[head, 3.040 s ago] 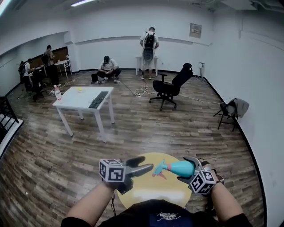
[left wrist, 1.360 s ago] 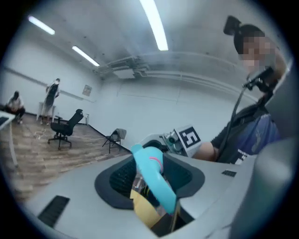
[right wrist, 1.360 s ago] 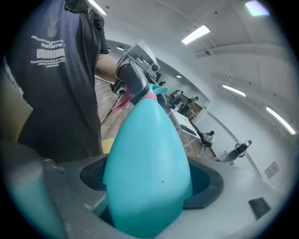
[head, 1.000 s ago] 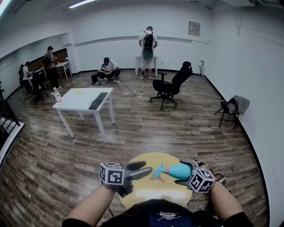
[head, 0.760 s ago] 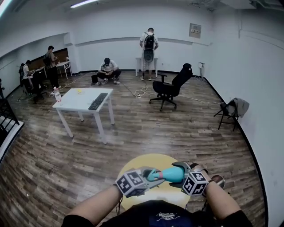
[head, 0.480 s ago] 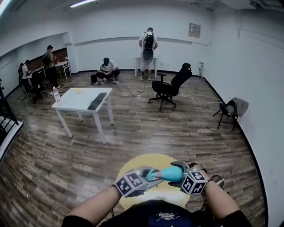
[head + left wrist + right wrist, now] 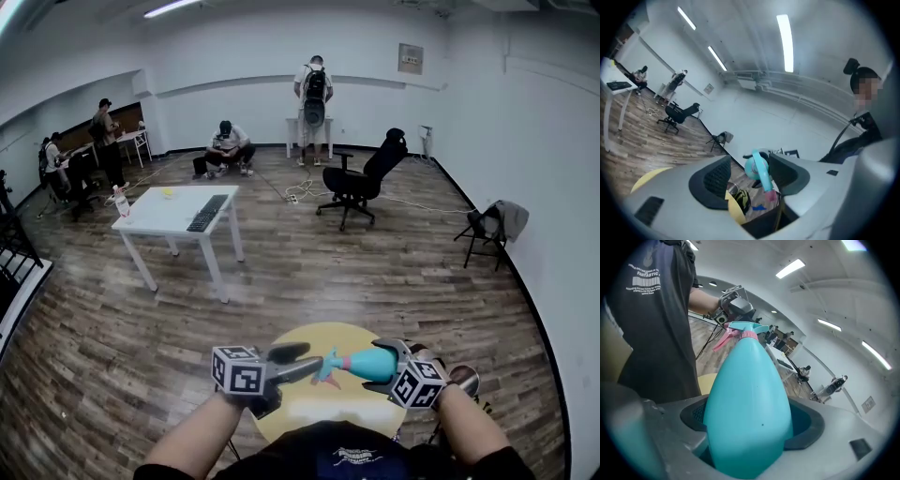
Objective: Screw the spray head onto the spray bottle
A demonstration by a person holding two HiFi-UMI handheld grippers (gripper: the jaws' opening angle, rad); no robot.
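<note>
Teal plastic spray bottle (image 7: 747, 394) is clamped by its wide body in the right gripper (image 7: 750, 423). Both dark pads press its sides and the narrow end points away from that camera. In the head view the right gripper (image 7: 392, 362) sits low right. The bottle (image 7: 373, 363) lies roughly level, neck toward the left. Teal spray head (image 7: 742, 329) with pink trigger and pink collar sits on the bottle's neck.

Left gripper (image 7: 305, 361) faces it from the left, tips just beside the nozzle end of the spray head (image 7: 330, 361). Its jaws have just been opening and stand wide apart. In the left gripper view the spray head (image 7: 758, 169) shows in the gap, neither pad on it, so nothing is gripped.

Both grippers hover over a round yellow tabletop (image 7: 319, 408).

Beyond:
- wood-plank floor (image 7: 309, 272)
- white rectangular table (image 7: 155, 216) carrying a black keyboard (image 7: 208, 211)
- black office chair (image 7: 361, 183) further back
- dark folding chair (image 7: 492, 230) draped with grey cloth, by the right wall
- person with a backpack (image 7: 314, 94) standing at the far wall
</note>
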